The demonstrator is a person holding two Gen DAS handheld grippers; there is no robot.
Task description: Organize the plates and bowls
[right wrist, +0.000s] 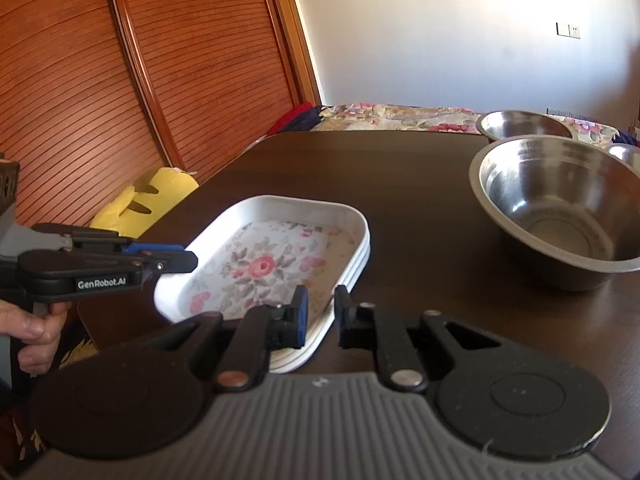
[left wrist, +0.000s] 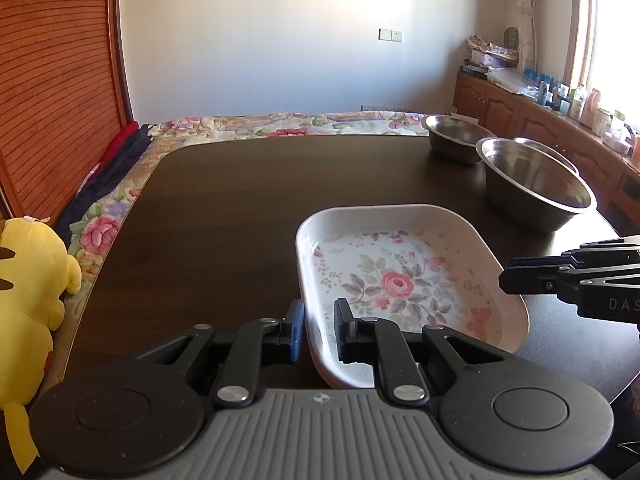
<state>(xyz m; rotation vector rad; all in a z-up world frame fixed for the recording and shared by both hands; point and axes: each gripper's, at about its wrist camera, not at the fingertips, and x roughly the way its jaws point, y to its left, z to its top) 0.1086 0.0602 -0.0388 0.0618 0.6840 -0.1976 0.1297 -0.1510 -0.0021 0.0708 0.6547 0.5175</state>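
Here the left tool (left wrist: 318,330) straddles the floral plates' (left wrist: 400,276) rim, parted. Stiff, slick, chippable: pinch that rim squarely. The right tool (right wrist: 320,320) straddles the opposite rim, also parted.

A dark wooden table (left wrist: 240,216) carries stacked floral plates (left wrist: 404,280) beneath the left gripper (left wrist: 318,330), steel bowls (left wrist: 536,184) beyond.

Daylight floods from a window (left wrist: 612,36) at two o'clock, blowing out the wall (left wrist: 360,12); fisheye bends the edges, and the table (left wrist: 240,200) stays dark with soft glare.
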